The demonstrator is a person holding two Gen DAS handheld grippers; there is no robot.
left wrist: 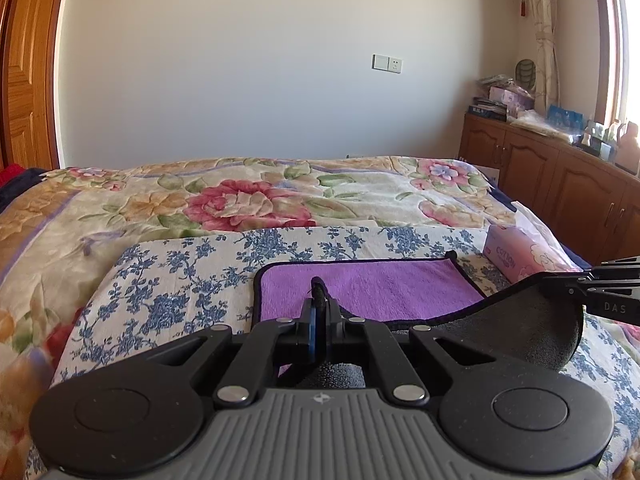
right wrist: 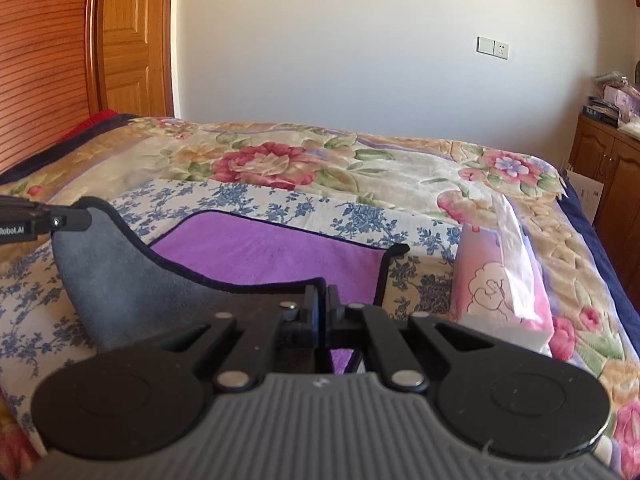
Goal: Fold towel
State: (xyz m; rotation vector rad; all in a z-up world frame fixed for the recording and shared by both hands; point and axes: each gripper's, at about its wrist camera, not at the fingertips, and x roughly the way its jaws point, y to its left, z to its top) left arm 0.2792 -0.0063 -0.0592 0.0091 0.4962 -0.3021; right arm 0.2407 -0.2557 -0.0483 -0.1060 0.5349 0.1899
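Left gripper (left wrist: 319,300): jaws pressed together on the dark-bound near edge of the towel (left wrist: 372,290), at its near-left corner, lifted off the blue-flowered cloth (left wrist: 168,280).

Towel: purple face up and flat at the far half, on the blue-flowered cloth spread over the bed (left wrist: 240,196); near half raised, grey underside showing and sagging between the two grips.

Right gripper (right wrist: 323,300): jaws closed on the near-right corner of the same edge. A pink tissue pack (right wrist: 496,288) sits just beside the towel's right edge.

Judgement: first fold under way.

- Carry both corners forward level and together.
- Keep the edge taut so the sag does not crease.
- Lay them on the far corners, binding on binding.
- Stay off the tissue pack.
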